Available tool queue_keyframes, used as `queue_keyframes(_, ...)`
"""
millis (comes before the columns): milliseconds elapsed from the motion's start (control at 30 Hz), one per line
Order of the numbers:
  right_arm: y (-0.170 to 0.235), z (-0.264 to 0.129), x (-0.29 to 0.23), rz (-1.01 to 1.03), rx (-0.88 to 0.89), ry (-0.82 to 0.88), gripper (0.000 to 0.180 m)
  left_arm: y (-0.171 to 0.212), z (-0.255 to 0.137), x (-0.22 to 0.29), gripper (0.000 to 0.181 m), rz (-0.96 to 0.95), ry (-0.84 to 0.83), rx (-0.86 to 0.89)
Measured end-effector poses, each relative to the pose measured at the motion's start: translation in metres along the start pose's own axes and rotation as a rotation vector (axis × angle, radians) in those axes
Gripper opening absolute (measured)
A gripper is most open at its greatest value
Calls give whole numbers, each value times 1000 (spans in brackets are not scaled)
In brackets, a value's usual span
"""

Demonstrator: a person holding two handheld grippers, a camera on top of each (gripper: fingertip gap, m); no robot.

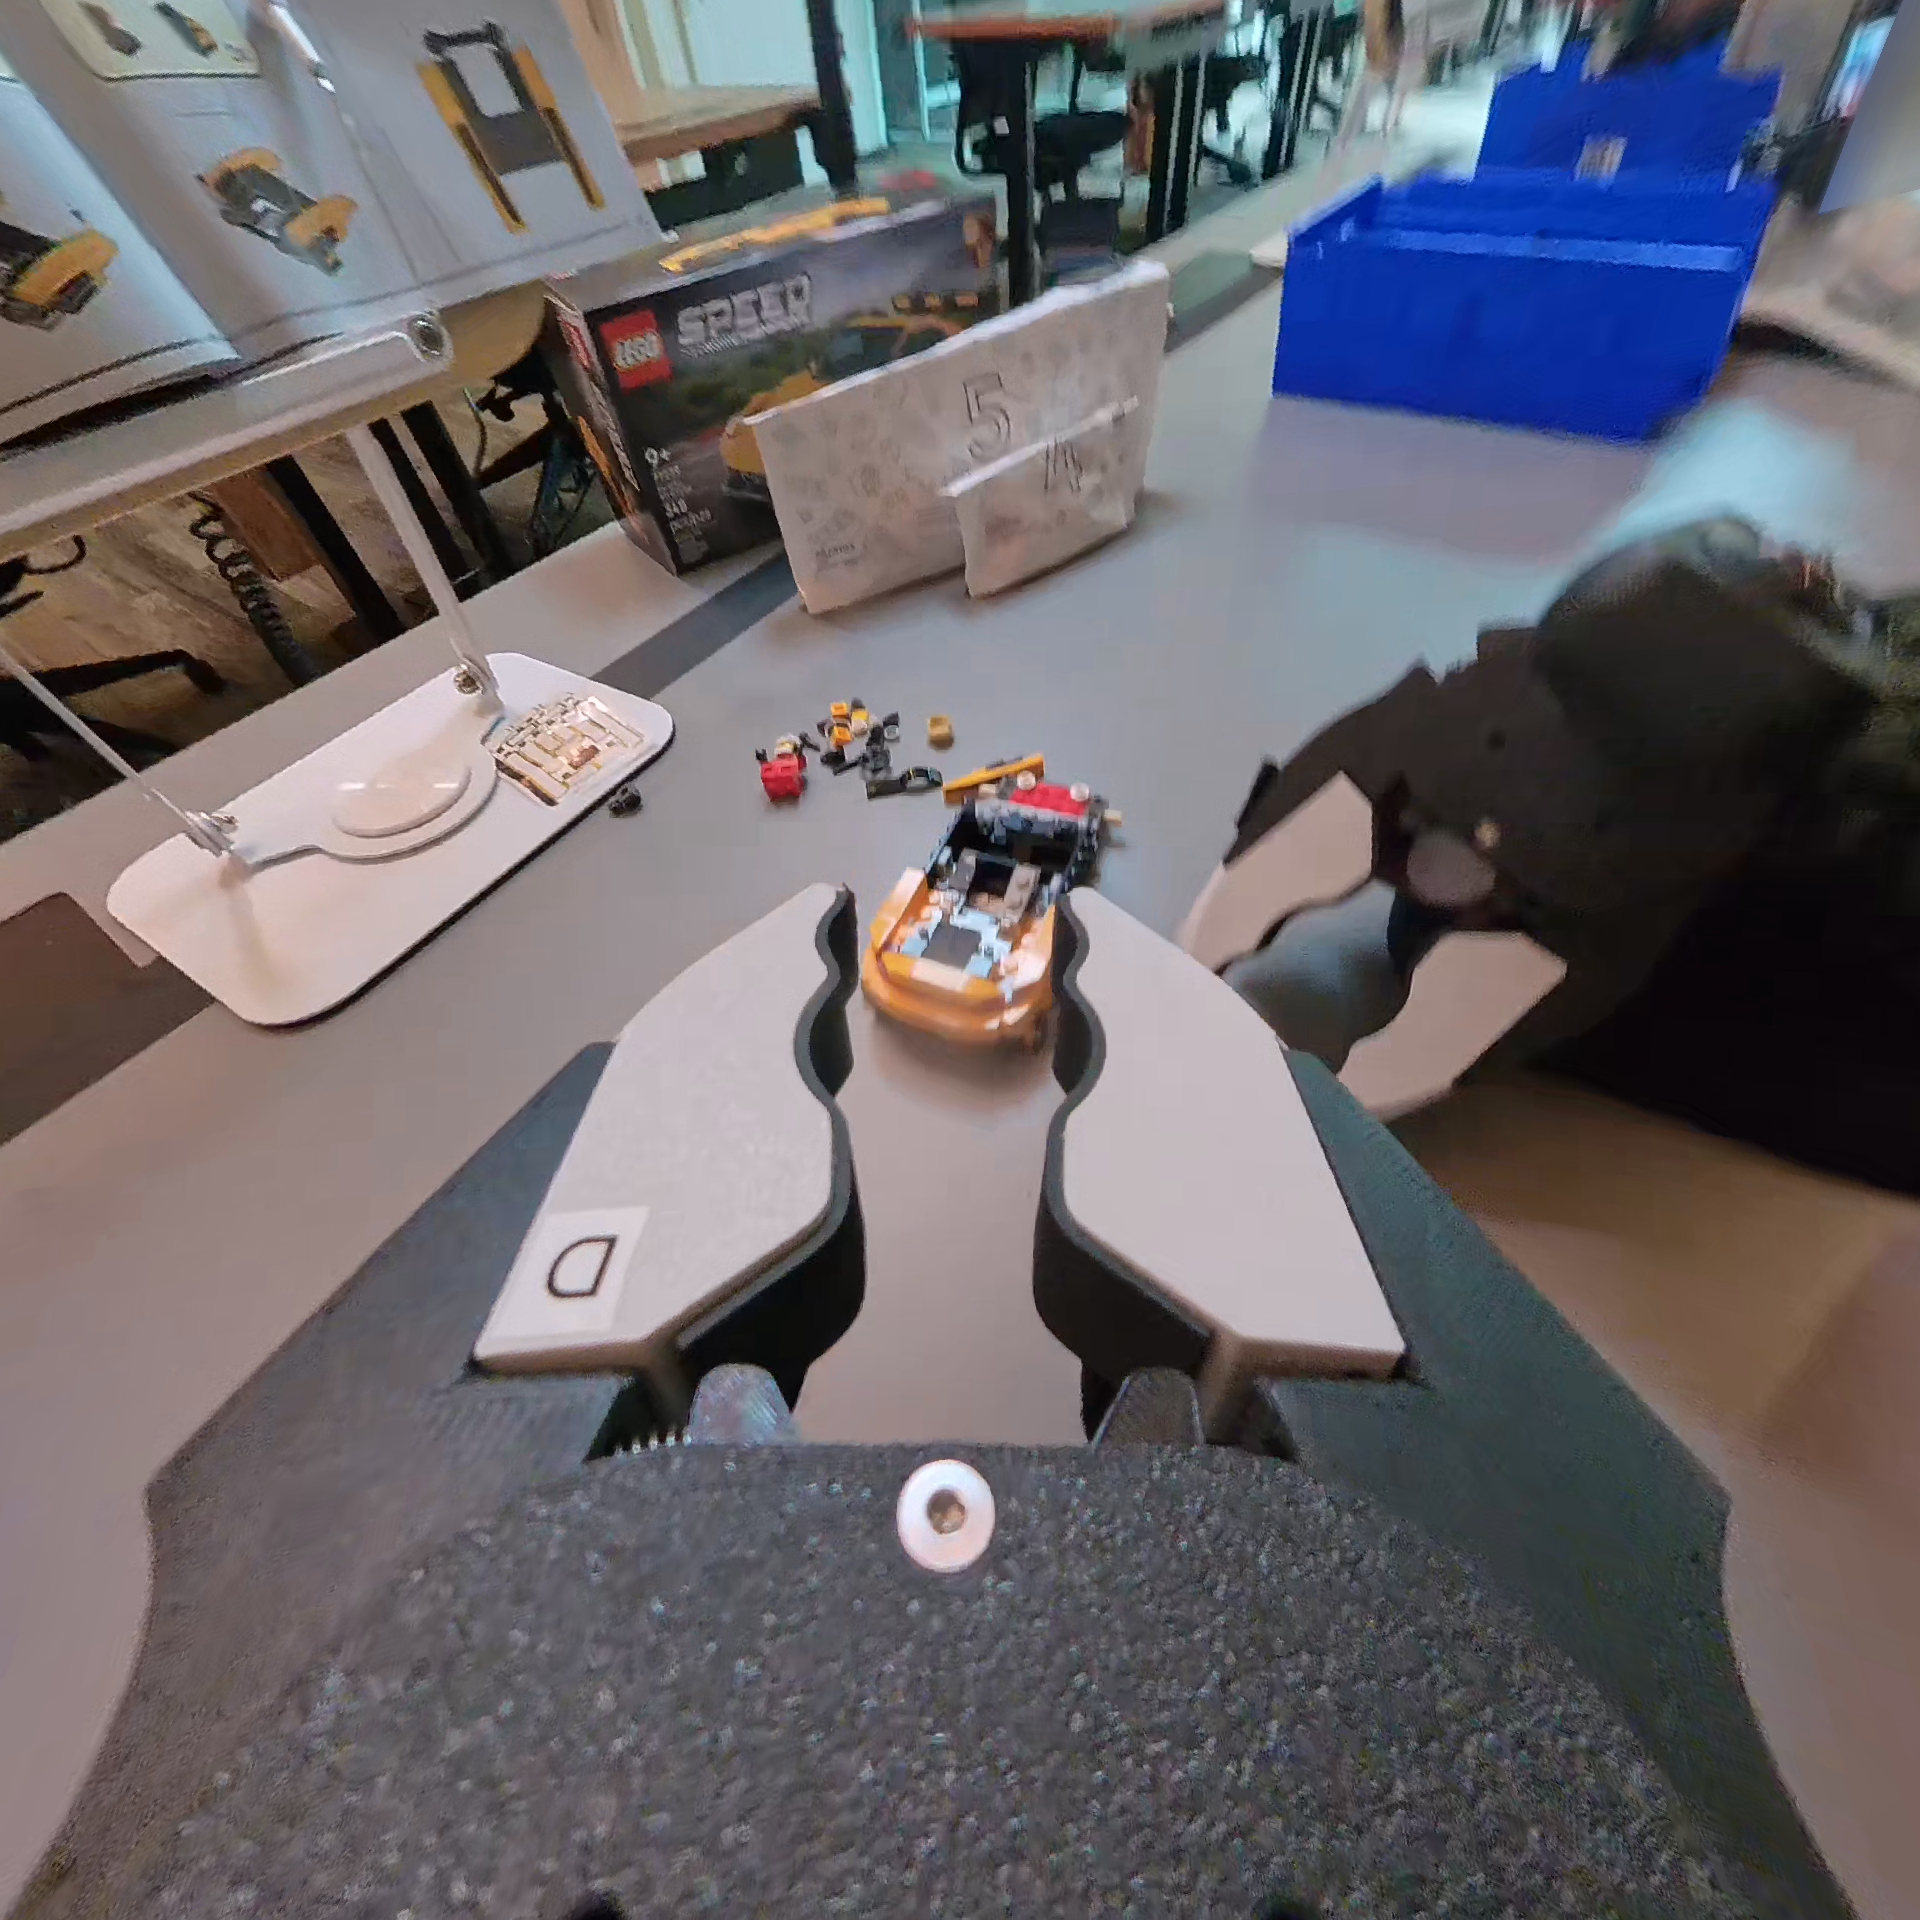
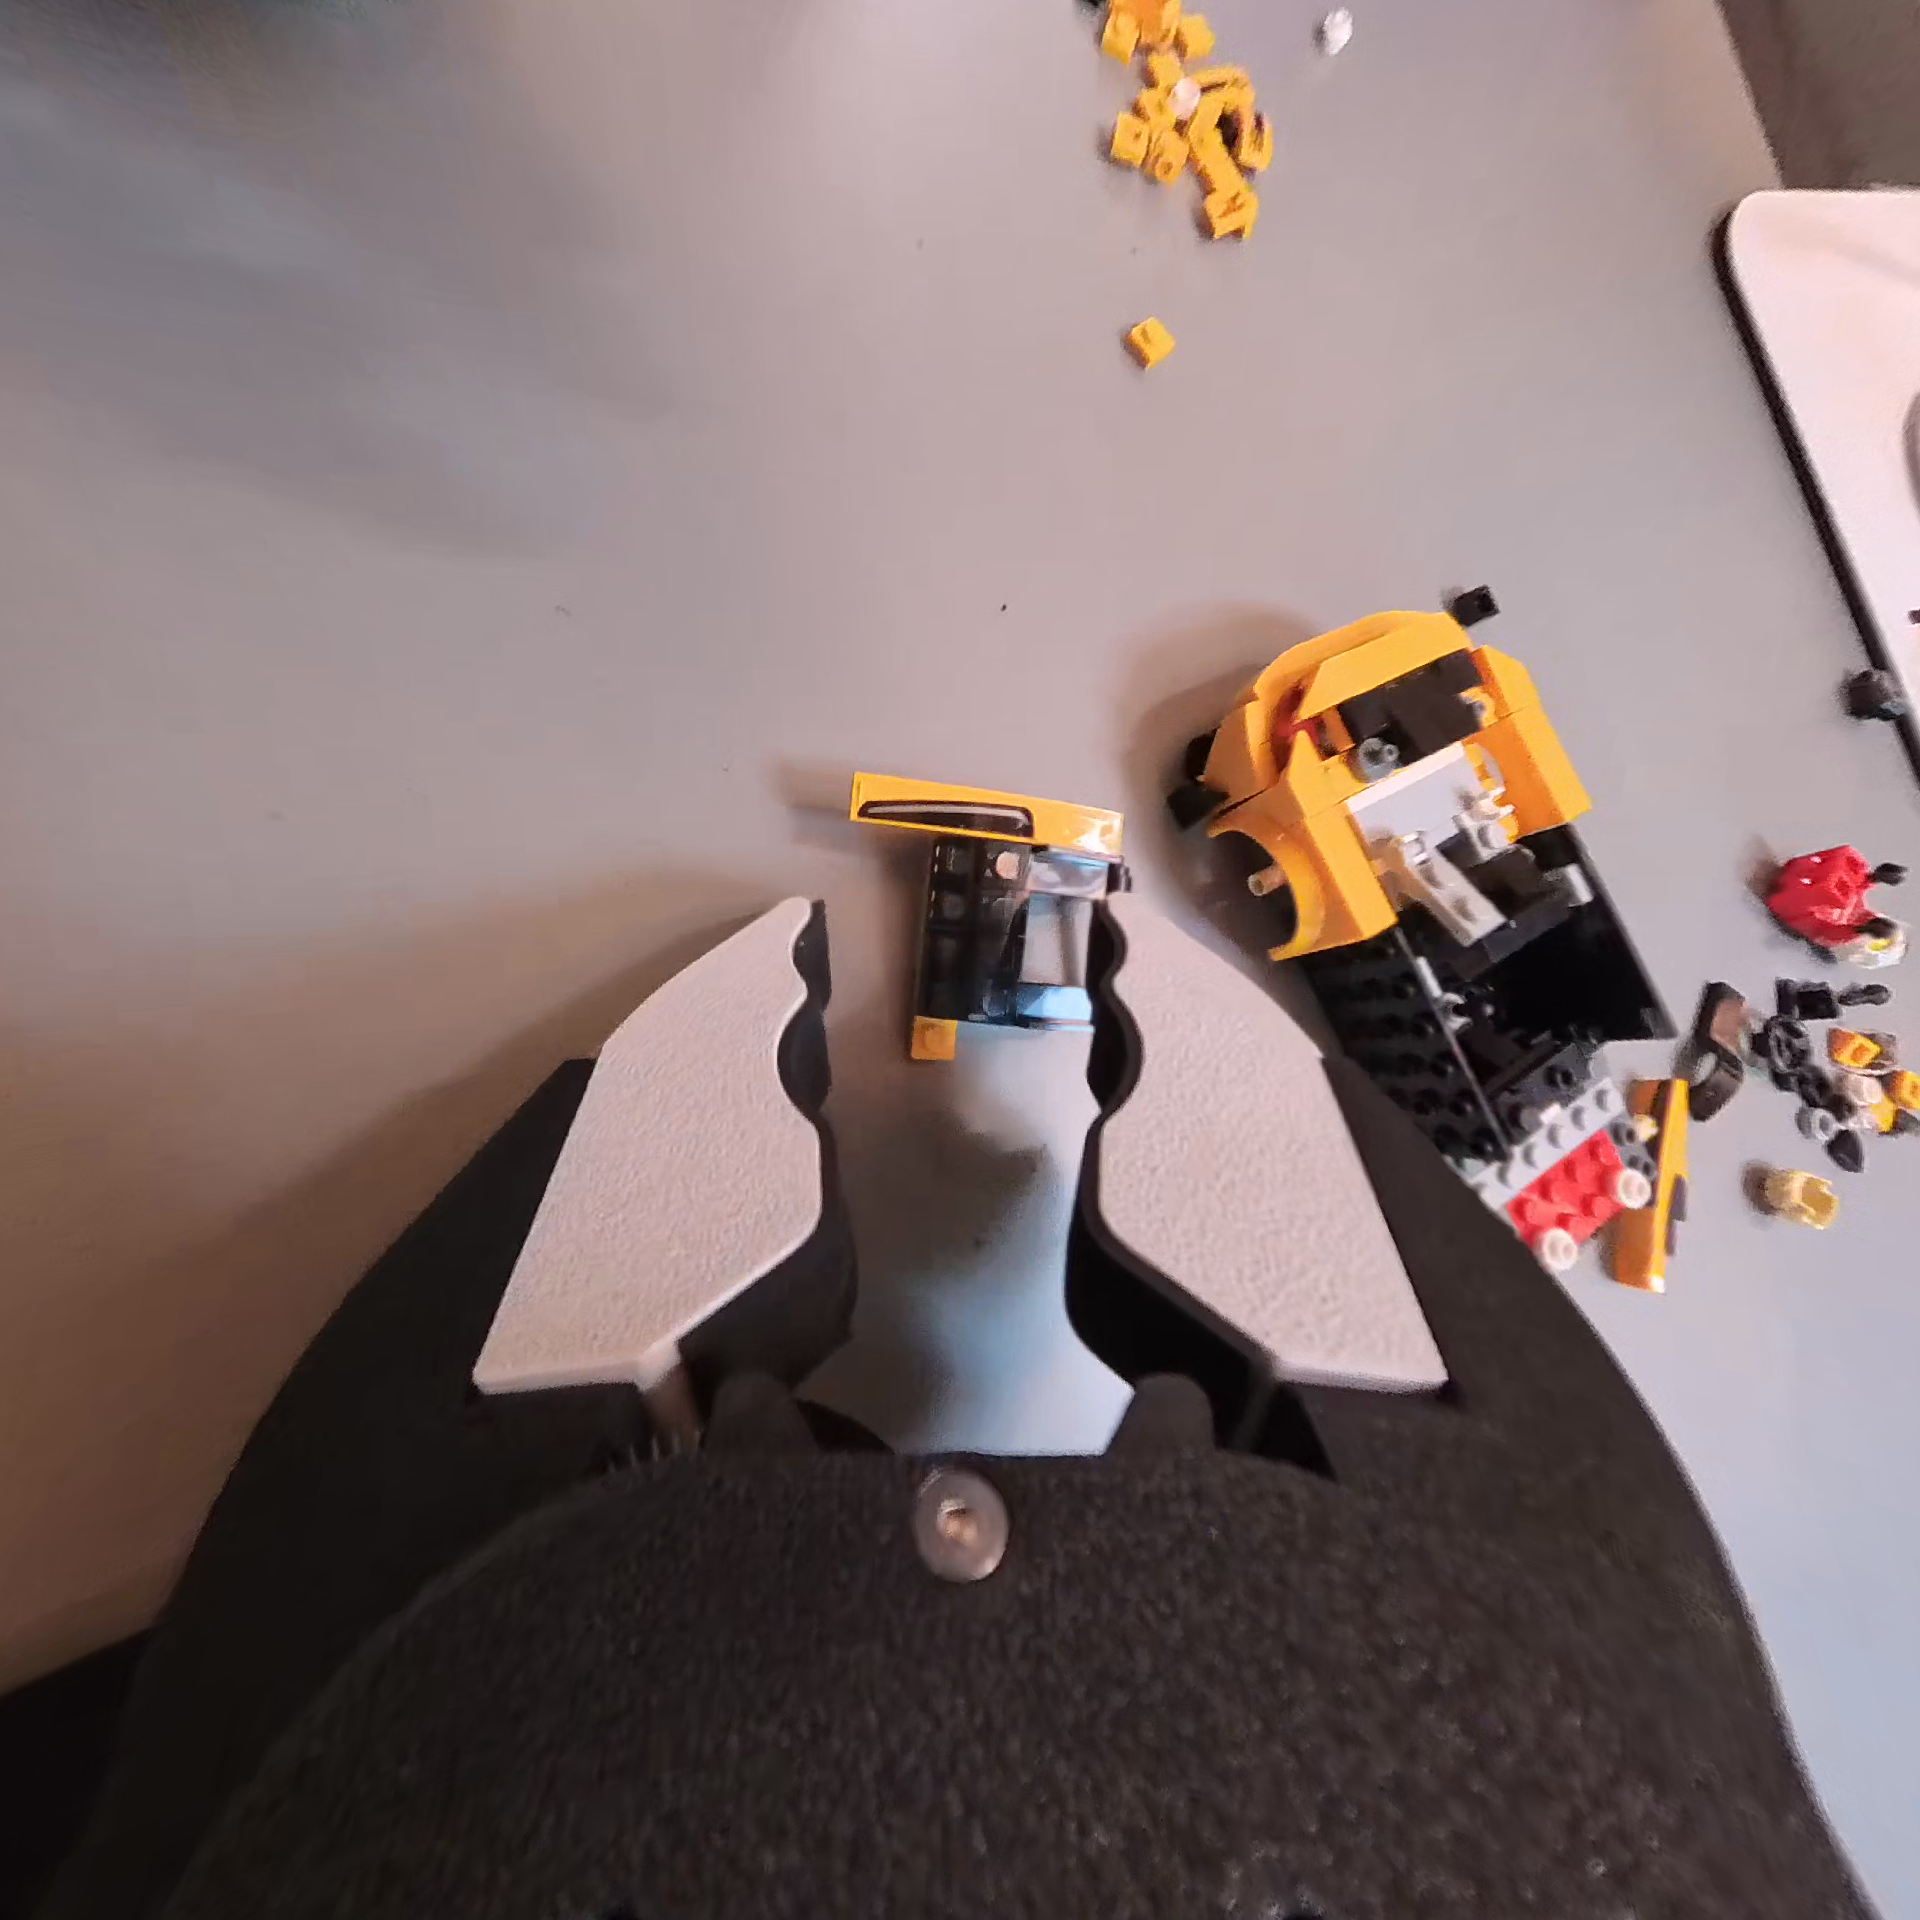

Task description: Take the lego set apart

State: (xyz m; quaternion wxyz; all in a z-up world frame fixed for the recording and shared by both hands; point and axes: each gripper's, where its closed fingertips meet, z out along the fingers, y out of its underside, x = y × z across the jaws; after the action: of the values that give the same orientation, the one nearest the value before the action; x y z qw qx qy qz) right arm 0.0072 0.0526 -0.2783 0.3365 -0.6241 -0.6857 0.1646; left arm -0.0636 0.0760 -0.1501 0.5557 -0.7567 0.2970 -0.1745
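Observation:
The orange-and-black lego car (image 1: 966, 935), with its roof off, sits on the grey table just beyond my left gripper (image 1: 956, 914). That gripper is open and empty, its jaws either side of the car's nose. In the right wrist view the car (image 2: 1403, 883) lies to the right. A removed roof and windscreen section (image 2: 997, 914) lies on the table between the fingertips of my right gripper (image 2: 966, 920). That gripper is open, and its left finger is clear of the section. The right gripper also shows blurred in the left wrist view (image 1: 1351, 935).
Loose small parts (image 1: 852, 748) and a red minifigure piece (image 2: 1829, 894) lie beyond the car. A heap of yellow bricks (image 2: 1184, 125) lies farther off. A white lamp base (image 1: 384, 831), the lego box (image 1: 748, 384), paper bags (image 1: 956, 457) and a blue bin (image 1: 1507, 301) stand around. Some 15 centimeters of space lies between my two pairs of fingers.

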Motion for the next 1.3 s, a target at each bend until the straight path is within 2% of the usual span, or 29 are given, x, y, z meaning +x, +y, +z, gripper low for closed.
queue_keyframes(133,2,3,5,-6,-15,32,34,7,10,-17,34,-84,-46,92)
queue_keyframes(267,2,3,13,6,-6,74,31,37,12,-29,33,-139,-69,46)
queue_keyframes(400,-2,-1,18,14,38,99,30,42,7,-39,32,-162,-97,57)
queue_keyframes(500,-12,-9,19,49,123,82,30,38,4,-43,32,-158,-123,86)
queue_keyframes(600,-34,-25,21,117,294,51,30,38,1,-48,30,-126,-180,88)
queue_keyframes(700,-47,-40,37,144,411,139,30,37,-2,-48,19,-116,-209,83)
queue_keyframes(833,-48,-54,68,213,487,310,26,32,-6,-50,1,-94,-256,96)
queue_keyframes(933,-57,-74,87,330,616,388,0,27,-5,-54,0,-77,-301,109)
queue_keyframes(1033,-79,-90,102,377,697,422,0,15,-2,-64,2,-35,-355,123)
queue_keyframes(1167,-124,-100,126,335,695,494,0,-21,-4,-88,2,-3,-425,163)
queue_keyframes(1300,-153,-93,143,481,784,453,0,-46,-11,-111,1,-60,-491,254)
